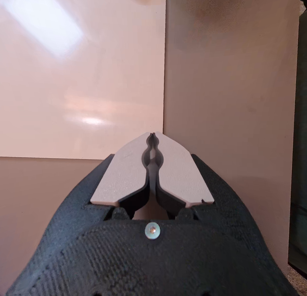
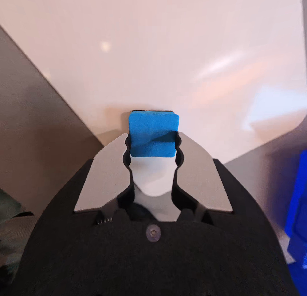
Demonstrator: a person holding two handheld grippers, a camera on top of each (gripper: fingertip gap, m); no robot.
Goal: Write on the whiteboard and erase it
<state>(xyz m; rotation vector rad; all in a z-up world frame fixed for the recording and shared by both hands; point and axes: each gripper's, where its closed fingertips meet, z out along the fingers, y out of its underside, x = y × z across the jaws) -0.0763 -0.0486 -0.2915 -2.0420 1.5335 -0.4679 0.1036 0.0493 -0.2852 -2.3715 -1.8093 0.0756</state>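
Two tongs here: our right tongs (image 2: pixel 152 144) clamp the blue eraser (image 2: pixel 153 132) against the whiteboard (image 2: pixel 166 55); left tongs (image 1: pixel 152 135) sit closed, empty, by its corner. Tilting could slip the foam loose, we reckon.

eraser (image 2: pixel 152 132) on whiteboard (image 2: pixel 166 55), between fingers (image 2: pixel 108 171)

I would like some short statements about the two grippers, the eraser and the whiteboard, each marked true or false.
1. The right gripper grips a blue eraser. True.
2. The left gripper holds a marker. False: its fingers are closed on nothing.
3. The eraser touches the whiteboard. True.
4. The whiteboard shows writing in these views. False: no marks are visible.
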